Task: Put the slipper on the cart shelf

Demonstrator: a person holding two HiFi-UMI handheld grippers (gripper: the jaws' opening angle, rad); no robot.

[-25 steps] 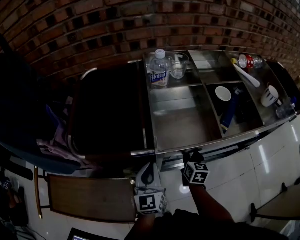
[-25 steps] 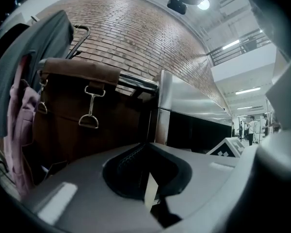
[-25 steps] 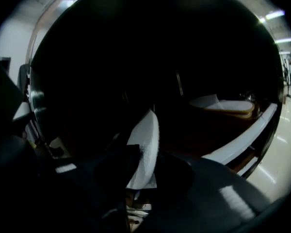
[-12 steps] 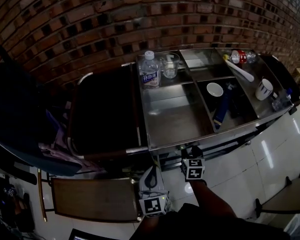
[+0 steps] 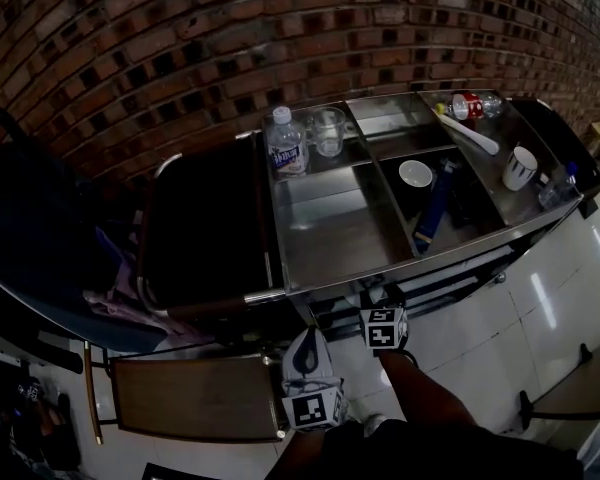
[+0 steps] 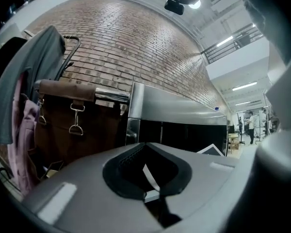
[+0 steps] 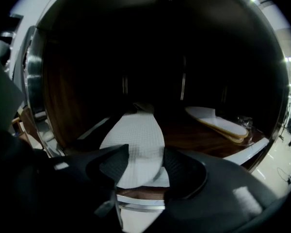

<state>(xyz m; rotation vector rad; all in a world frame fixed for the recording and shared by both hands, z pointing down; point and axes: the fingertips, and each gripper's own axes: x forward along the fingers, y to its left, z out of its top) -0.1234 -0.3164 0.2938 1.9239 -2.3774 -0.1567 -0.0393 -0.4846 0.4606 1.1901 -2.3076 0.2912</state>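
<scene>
A white slipper (image 7: 135,142) lies sole-up on the cart's dark lower shelf (image 7: 184,137), its near end over the shelf's front edge. My right gripper (image 7: 145,165) has that end between its jaws, which are opening; the pads stand just off the slipper's sides. In the head view the right gripper (image 5: 383,326) reaches under the steel cart top (image 5: 330,238), so its tips and the slipper are hidden. My left gripper (image 5: 307,356) hangs in front of the cart, jaws together and empty.
Another pale slipper (image 7: 217,124) lies further right on the same shelf. The cart top carries a water bottle (image 5: 285,144), a glass cup (image 5: 328,131), a white bowl (image 5: 415,174) and a mug (image 5: 518,166). A black bin (image 5: 200,230) adjoins the cart's left.
The head view has shifted, so the cart sits higher and further left. The right gripper's cube stays at the cart's front edge; the left gripper has hardly moved.
</scene>
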